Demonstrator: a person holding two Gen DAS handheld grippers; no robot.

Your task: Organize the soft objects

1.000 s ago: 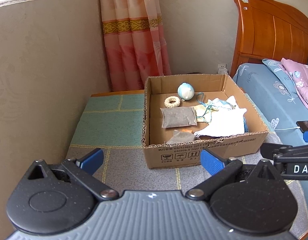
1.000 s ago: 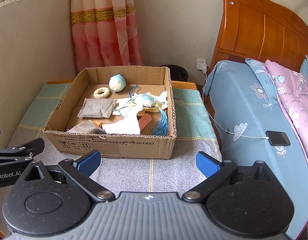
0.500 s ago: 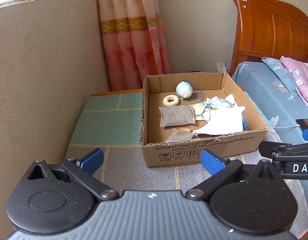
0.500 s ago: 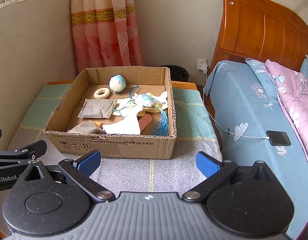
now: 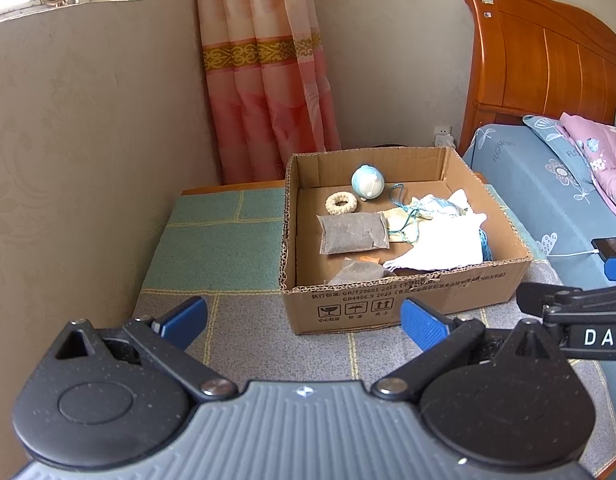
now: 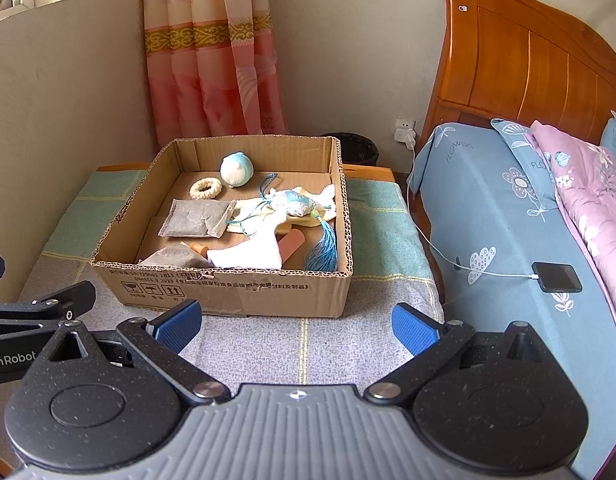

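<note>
An open cardboard box (image 5: 408,304) (image 6: 235,292) stands on a cloth-covered table. Inside lie a pale blue ball (image 5: 367,182) (image 6: 236,169), a cream ring (image 5: 340,202) (image 6: 205,189), a grey sachet (image 5: 354,234) (image 6: 195,219), a second grey sachet (image 5: 358,272) (image 6: 175,258), a white cloth (image 5: 440,246) (image 6: 251,252) and a blue tasselled pouch (image 6: 295,204). My left gripper (image 5: 303,316) is open and empty, in front of the box. My right gripper (image 6: 297,322) is open and empty, also in front of it.
The table cloth (image 5: 211,240) is green at the back, grey in front. A wall stands to the left. A bed (image 6: 508,216) with a phone (image 6: 556,277) on a cable lies to the right. A pink curtain (image 5: 263,80) hangs behind.
Both grippers have drawn back and risen slightly, so the box looks a little smaller. Nothing in the box has moved.
</note>
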